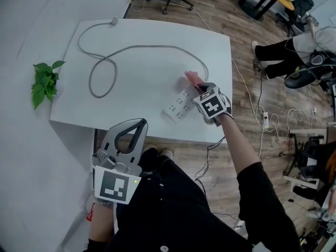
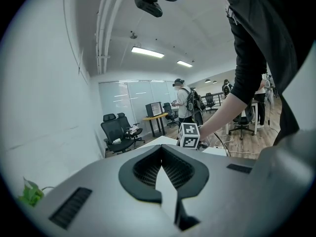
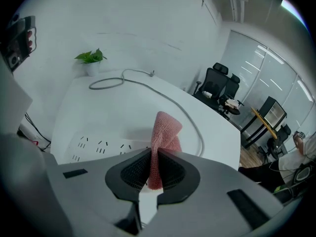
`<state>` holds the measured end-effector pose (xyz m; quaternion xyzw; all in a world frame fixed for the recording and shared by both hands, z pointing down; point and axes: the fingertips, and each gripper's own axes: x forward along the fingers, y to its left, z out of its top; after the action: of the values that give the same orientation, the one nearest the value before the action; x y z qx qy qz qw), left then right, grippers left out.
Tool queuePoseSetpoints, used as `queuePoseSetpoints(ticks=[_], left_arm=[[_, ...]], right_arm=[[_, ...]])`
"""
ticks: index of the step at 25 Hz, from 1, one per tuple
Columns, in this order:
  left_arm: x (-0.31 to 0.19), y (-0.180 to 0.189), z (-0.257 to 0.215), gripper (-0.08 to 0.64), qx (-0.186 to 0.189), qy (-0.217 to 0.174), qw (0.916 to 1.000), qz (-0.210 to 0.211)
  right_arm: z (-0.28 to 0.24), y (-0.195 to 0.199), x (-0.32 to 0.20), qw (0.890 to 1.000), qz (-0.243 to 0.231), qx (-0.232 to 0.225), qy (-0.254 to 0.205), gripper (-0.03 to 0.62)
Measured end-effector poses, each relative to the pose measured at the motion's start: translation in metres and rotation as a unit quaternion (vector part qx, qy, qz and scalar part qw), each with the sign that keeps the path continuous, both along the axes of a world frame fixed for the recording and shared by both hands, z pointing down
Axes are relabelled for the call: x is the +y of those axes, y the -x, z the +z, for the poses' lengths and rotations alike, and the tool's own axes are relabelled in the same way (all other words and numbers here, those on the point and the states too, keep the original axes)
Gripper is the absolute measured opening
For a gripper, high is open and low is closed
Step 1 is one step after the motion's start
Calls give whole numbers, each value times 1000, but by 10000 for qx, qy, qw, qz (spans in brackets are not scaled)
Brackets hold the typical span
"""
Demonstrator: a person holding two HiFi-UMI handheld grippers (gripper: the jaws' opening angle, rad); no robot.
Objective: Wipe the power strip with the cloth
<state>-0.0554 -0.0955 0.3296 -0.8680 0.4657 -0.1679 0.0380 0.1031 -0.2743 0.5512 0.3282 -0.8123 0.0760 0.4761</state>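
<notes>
head view looks steeply down on the tabletop (image 1: 147, 83); right gripper view shares it, close and low; left gripper view faces the room.

We see only part of the power strip (image 1: 180, 105): one end lies hidden under the right gripper (image 1: 200, 89). At that end the cloth (image 1: 192, 78) shows only its upper fold. We cannot tell where the cable (image 1: 147, 47) joins the power strip, since cloth and gripper cover that spot.

- No words, brands, numbers or signs can be read anywhere.
- A black-and-white square marker (image 1: 114, 187) is borne by the left gripper (image 1: 139, 124), and another by the right gripper (image 1: 200, 87); no letters are formed.
</notes>
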Motion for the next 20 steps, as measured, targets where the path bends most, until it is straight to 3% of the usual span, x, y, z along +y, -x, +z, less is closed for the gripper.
queuePoseSetpoints(ticks=[20], left_arm=[[3, 2, 0, 14, 50, -40, 10000, 35]], right_arm=[[2, 67, 65, 9953, -778, -504, 291, 49]])
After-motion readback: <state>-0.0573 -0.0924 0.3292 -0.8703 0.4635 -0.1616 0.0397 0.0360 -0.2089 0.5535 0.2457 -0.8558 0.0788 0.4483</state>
